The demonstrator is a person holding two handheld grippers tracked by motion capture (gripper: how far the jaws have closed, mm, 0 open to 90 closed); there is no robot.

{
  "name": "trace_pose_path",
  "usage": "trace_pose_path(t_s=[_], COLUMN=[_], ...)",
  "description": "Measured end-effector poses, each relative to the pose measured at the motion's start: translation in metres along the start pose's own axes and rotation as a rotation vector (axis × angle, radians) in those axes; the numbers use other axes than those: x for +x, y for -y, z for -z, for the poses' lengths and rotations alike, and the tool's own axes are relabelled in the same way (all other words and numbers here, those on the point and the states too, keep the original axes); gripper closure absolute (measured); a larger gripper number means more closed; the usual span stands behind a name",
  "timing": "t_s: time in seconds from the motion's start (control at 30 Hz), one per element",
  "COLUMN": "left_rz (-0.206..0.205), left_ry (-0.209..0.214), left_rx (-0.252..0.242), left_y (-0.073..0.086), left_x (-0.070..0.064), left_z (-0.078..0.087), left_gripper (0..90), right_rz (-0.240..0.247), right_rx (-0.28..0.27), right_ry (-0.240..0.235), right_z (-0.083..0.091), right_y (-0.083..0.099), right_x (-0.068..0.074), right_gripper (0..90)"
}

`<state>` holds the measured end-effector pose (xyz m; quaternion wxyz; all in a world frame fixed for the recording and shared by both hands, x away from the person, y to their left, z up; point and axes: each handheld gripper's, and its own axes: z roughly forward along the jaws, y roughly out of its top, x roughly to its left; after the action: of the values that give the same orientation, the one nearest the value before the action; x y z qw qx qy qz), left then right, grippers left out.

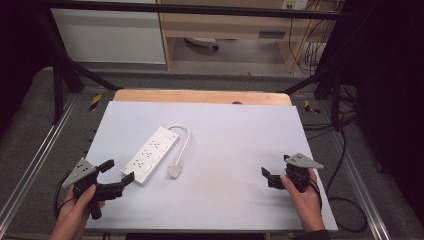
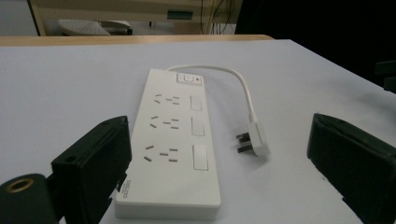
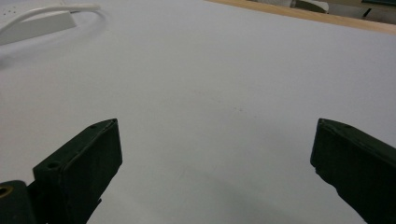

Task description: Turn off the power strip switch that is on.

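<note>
A white power strip point(image 1: 151, 154) lies slantwise on the white tabletop point(image 1: 235, 145), left of centre. Its short cable curls round to a plug point(image 1: 174, 170) lying beside it. My left gripper point(image 1: 118, 171) is open at the strip's near end, one jaw close to its corner. In the left gripper view the power strip point(image 2: 170, 140) runs away between the spread jaws of the left gripper point(image 2: 219, 172), and the plug point(image 2: 254, 140) lies with its prongs showing. My right gripper point(image 1: 276, 166) is open over bare table at the right, nothing between the jaws of the right gripper point(image 3: 217, 163).
A wooden strip point(image 1: 200, 96) borders the table's far edge. Black frame posts point(image 1: 60, 85) stand at both back corners. Cables point(image 1: 345, 200) trail on the floor to the right. The strip's far end point(image 3: 37, 25) shows at the right gripper view's top left.
</note>
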<state>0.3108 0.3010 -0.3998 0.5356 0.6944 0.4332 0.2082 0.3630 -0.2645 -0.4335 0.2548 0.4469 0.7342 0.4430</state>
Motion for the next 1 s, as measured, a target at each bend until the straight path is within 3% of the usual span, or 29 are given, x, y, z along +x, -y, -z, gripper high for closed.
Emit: trace_pose_path(t_s=[0.53,1.0], left_rz=[-0.018,-0.056], left_ry=[-0.017,-0.033], left_rx=[0.039,0.117], left_y=[0.015,0.029], left_x=[-0.001,-0.008], left_z=[-0.006,-0.014], left_gripper=[6.8,7.0], right_rz=[-0.002,-0.019], right_rx=[-0.002,0.030], right_ry=[0.000,0.007], right_z=[0.000,-0.002], right_y=[0.000,0.002], right_x=[0.000,-0.001], right_gripper=[2.5,2.4])
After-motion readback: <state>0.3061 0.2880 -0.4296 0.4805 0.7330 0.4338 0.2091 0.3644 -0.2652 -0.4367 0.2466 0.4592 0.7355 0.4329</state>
